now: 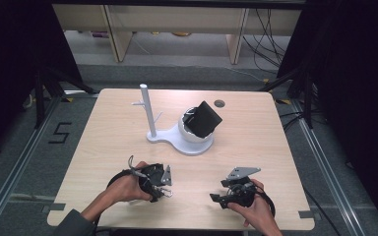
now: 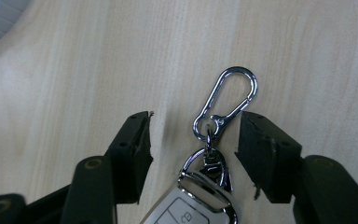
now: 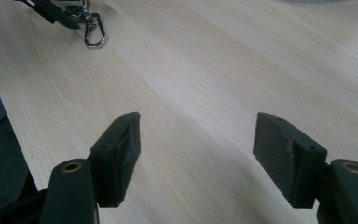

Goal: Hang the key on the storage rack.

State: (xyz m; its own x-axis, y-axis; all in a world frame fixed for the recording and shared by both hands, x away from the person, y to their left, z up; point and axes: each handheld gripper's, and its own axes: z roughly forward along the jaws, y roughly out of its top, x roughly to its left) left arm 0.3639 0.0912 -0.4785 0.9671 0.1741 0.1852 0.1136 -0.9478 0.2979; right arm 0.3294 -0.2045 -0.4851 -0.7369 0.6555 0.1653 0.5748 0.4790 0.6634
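Near the table's (image 1: 103,147) front edge, my left tongs (image 2: 193,135) stand partly open around the key fob's (image 2: 193,207) carabiner (image 2: 228,100) (not gripping it). My right tongs (image 3: 196,140) gape empty. Farther back stands a white stand (image 1: 177,132).

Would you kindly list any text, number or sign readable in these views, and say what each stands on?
"5": black mark on the grey floor, left of the table.
Button icons on the car key fob: cut off and too small to read.
Black object on the white stand: no readable marking.
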